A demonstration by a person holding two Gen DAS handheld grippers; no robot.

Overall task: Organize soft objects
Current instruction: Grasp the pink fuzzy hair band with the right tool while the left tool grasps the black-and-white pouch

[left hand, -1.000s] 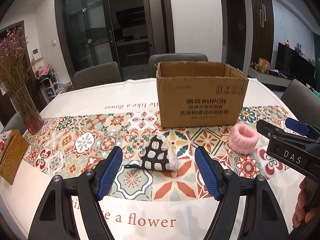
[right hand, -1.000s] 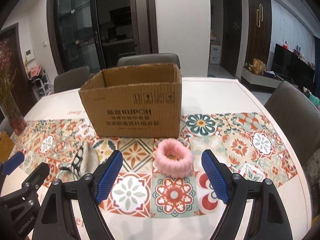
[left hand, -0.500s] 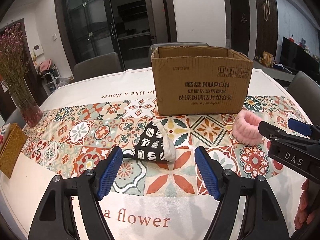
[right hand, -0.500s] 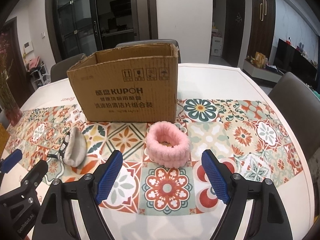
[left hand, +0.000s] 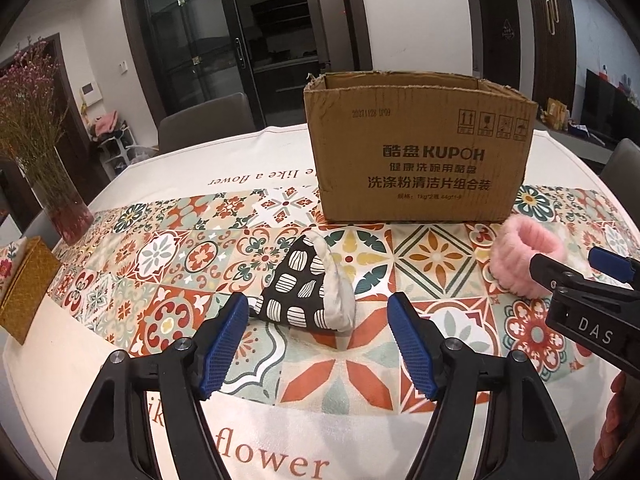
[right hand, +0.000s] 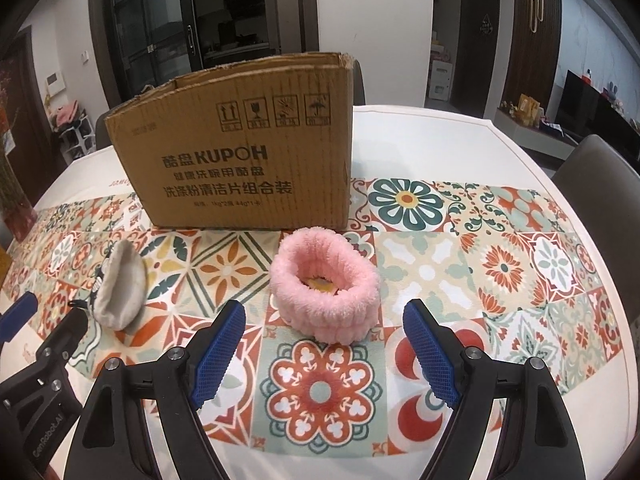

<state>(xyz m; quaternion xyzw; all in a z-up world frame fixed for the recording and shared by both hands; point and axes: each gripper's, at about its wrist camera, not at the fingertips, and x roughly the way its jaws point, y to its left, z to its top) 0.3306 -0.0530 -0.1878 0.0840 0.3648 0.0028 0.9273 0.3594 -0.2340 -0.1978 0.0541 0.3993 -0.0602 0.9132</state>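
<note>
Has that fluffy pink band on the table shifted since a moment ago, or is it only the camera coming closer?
No. The pink band lies just before the cardboard box's right corner as before; it only looms larger because the open right gripper has approached.

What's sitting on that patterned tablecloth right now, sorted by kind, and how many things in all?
Soft items: 2, the black-and-white pouch and the pink fluffy band
Cardboard box: 1
Vase of dried flowers: 1
Woven box: 1
Total: 5
</note>
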